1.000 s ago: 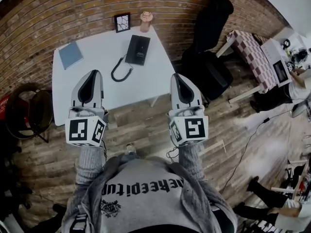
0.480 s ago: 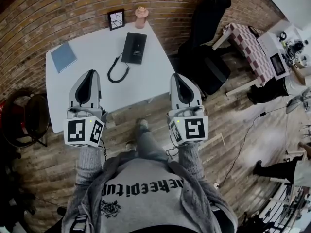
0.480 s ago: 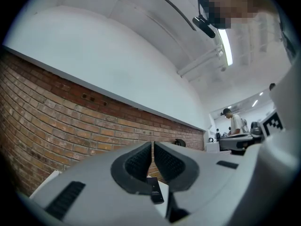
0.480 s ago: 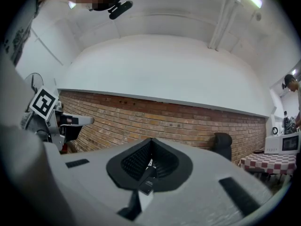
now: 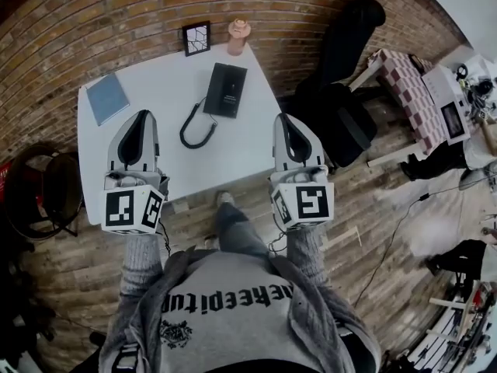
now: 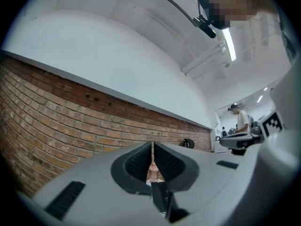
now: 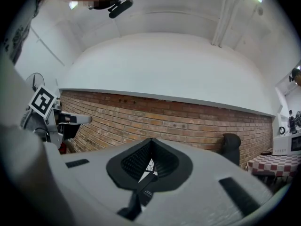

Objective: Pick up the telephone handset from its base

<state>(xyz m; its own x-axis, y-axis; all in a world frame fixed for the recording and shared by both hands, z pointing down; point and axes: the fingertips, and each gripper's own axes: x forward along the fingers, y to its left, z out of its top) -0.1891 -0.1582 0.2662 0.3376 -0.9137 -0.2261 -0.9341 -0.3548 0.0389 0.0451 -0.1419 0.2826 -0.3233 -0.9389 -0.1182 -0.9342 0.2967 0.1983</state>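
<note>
The black telephone (image 5: 225, 90) lies on the white table (image 5: 241, 150), its handset resting on the base and a coiled black cord (image 5: 196, 127) looping toward me. My left gripper (image 5: 142, 114) hovers shut and empty over the table's front left. My right gripper (image 5: 284, 118) is level with it at the table's right front corner, jaws together and holding nothing. Both are well short of the phone. In the left gripper view the phone (image 6: 160, 195) shows as a dark sliver below the gripper (image 6: 152, 143). The right gripper view shows the phone (image 7: 145, 183) the same way under the gripper (image 7: 151, 140).
A blue notebook (image 5: 107, 98) lies at the table's left. A framed picture (image 5: 196, 37) and a pink vase (image 5: 238, 34) stand at the back against the brick wall. A black chair (image 5: 342, 115) is right of the table, a dark round stand (image 5: 43, 196) left.
The table and phone now sit lower and nearer in the head view. Both grippers have come forward together over the table's front edge, still shut. My legs are mid-step.
</note>
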